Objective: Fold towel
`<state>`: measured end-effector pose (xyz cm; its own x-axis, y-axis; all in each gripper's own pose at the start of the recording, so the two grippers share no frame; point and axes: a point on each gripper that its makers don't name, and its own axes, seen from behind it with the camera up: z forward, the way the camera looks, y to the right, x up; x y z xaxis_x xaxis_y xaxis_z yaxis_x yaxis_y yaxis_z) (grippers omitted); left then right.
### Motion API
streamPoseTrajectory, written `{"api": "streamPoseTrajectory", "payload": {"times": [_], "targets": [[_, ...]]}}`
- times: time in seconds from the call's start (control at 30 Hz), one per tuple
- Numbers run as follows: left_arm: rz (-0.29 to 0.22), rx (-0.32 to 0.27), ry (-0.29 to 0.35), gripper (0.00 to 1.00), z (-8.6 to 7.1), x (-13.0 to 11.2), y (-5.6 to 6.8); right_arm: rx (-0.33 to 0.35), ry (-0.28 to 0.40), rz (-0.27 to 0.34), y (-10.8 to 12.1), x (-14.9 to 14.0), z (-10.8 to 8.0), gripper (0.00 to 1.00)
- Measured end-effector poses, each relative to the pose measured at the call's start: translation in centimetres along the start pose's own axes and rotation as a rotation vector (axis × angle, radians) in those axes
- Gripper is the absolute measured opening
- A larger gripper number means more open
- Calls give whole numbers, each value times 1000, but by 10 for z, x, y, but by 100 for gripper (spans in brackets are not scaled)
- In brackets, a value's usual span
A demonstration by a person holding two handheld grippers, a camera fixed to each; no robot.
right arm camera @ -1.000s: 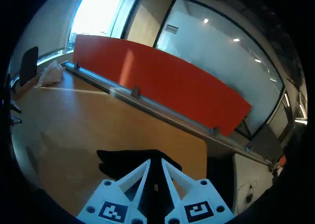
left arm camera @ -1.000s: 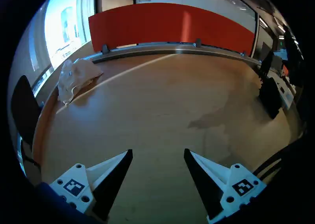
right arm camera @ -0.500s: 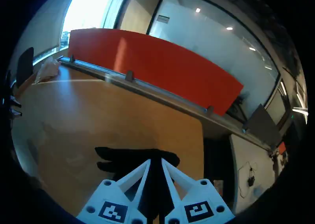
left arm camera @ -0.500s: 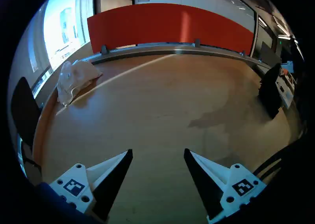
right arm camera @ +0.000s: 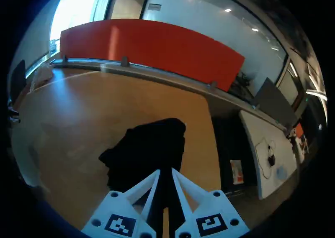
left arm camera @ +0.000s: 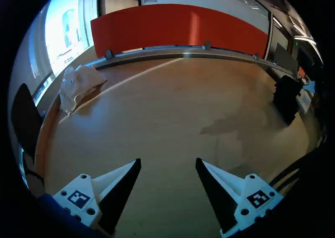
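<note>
Black cloth towel (right arm camera: 144,154) is bunched at the end of the wooden table (right arm camera: 83,108), pinched in your right gripper (right arm camera: 165,171). Your left gripper (left arm camera: 167,160) stands apart, holding nothing. Judged limp, light and unbreakable: take 2 adjacent corners, not the bunch.

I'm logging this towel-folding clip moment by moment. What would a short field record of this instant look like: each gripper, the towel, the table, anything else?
left gripper: open, fingers apart above bare wood, holding nothing
right gripper: shut on the black towel
towel state: bunched, not folded, over the table near a side edge
table: wooden, red divider along its far edge
other item: pale crumpled bundle at the far left corner
</note>
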<state>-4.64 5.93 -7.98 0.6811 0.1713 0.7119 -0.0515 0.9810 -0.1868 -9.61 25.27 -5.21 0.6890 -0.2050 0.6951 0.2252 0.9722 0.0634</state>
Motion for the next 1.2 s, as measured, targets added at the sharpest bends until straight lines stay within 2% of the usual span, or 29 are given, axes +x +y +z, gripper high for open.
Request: {"api": "streamPoseTrajectory", "payload": {"times": [0.4, 1.2], "targets": [[3, 7, 0, 97, -6, -4, -3, -33, -88, 72, 12, -53, 15, 5], [21, 13, -11, 97, -9, -9, -5, -64, -197, 99, 14, -94, 47, 6]]}}
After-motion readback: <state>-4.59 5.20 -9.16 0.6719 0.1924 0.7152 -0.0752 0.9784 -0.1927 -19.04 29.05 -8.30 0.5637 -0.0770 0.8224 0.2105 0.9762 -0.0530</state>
